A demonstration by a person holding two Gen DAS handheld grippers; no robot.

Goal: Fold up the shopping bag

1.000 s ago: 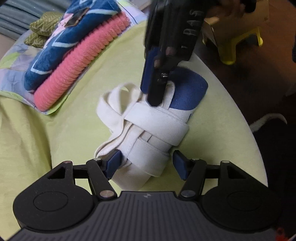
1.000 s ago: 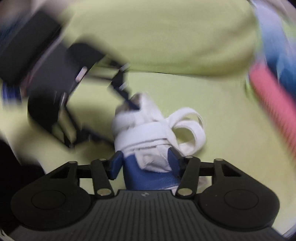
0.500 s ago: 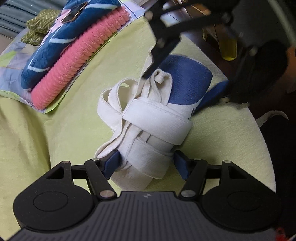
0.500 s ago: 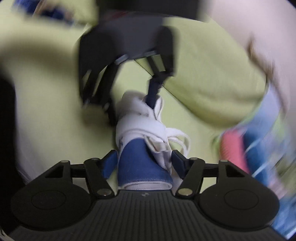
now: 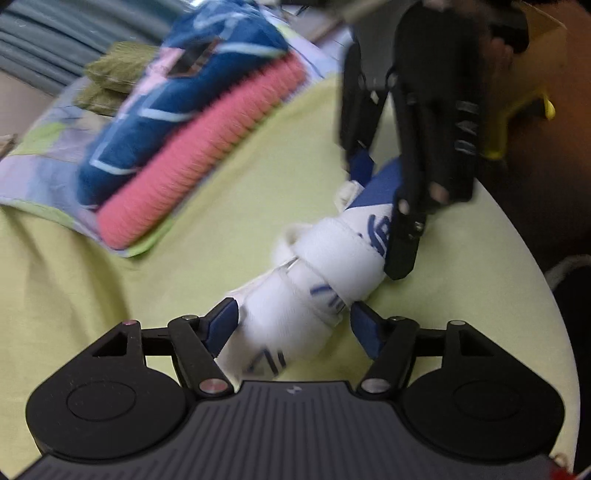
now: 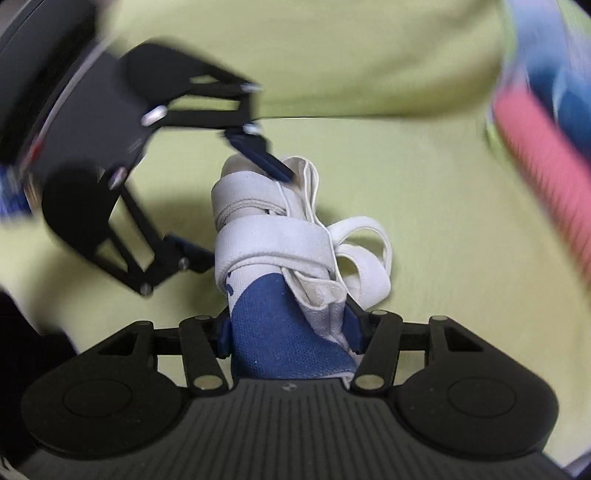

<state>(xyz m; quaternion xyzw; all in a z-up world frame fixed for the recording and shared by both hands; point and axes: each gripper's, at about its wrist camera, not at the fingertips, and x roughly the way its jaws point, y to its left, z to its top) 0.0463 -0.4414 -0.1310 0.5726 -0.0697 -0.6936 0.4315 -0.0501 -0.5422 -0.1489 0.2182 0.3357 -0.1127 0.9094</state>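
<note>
Both views were smeared by motion, and the far edges of each were the hardest to read. In the left wrist view the person's hand (image 5: 491, 33) behind the right gripper (image 5: 384, 218) was dark and cut off by the top edge, so little of it could be made out. The printed blue marks on the rolled white-and-blue canvas shopping bag (image 5: 325, 273) were too blurred to read. The bag's near end ran under the camera housing in both views and was hidden there.

The bag lay rolled into a bundle on the pale yellow-green cloth-covered surface (image 5: 229, 229), its white straps wrapped across it and a loose loop of strap (image 6: 365, 254) spilling out to one side. The left gripper (image 5: 295, 325) straddled the white end with its jaws apart; one blue pad seemed to touch the cloth, the other stood clear of it. The right gripper (image 6: 291, 328) was closing on the blue end, its pads against both sides of the fabric.

Beyond the bag, a stack of folded textiles sat on the surface: a ribbed coral-pink blanket (image 5: 199, 155) under a dark blue patterned one (image 5: 166, 103), with olive-green cushions (image 5: 118, 70) behind. A yellow plastic stool (image 5: 517, 122) showed past the surface's curved edge, partly blocked by the right gripper.
</note>
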